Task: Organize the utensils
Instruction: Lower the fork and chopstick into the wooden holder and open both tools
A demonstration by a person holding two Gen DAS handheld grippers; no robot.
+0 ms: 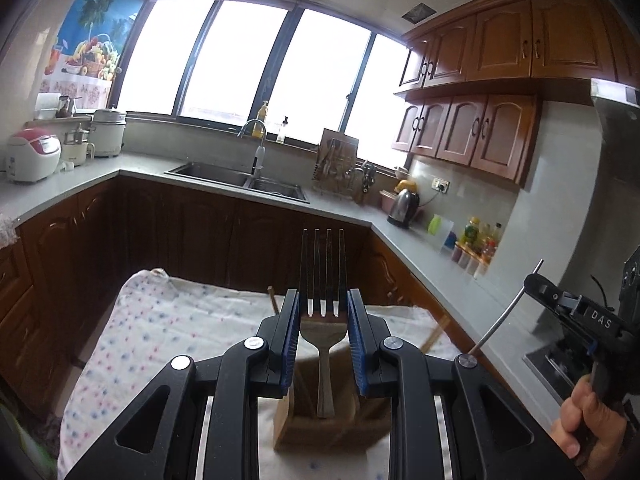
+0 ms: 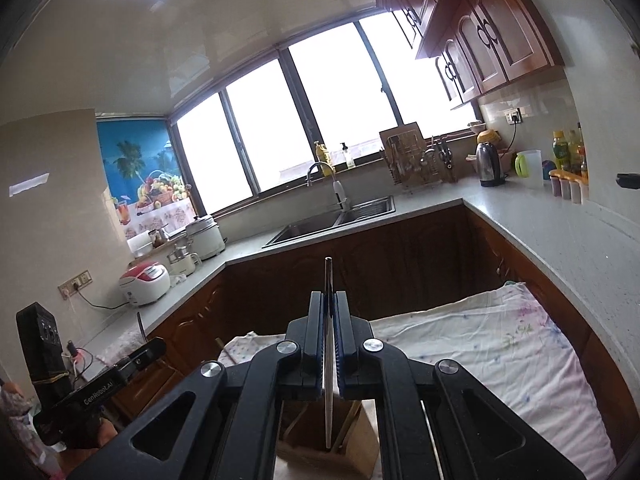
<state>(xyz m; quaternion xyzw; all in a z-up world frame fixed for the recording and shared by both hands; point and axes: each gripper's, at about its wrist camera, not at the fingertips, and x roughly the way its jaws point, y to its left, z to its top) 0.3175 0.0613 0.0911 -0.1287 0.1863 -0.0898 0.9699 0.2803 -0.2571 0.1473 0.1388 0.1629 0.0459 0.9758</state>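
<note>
A steel fork stands tines up between the fingers of my left gripper, its handle down in a wooden utensil holder. The blue pads stand apart from the fork, so the left gripper is open. My right gripper is shut on a thin steel utensil, seen edge-on, its lower end pointing into the wooden holder. In the left wrist view the right gripper appears at the right edge holding that thin metal utensil.
The holder stands on a table with a dotted white cloth. Chopsticks lean from the holder. Behind are dark wood cabinets, a grey L-shaped counter with sink, kettle, rice cookers and bottles.
</note>
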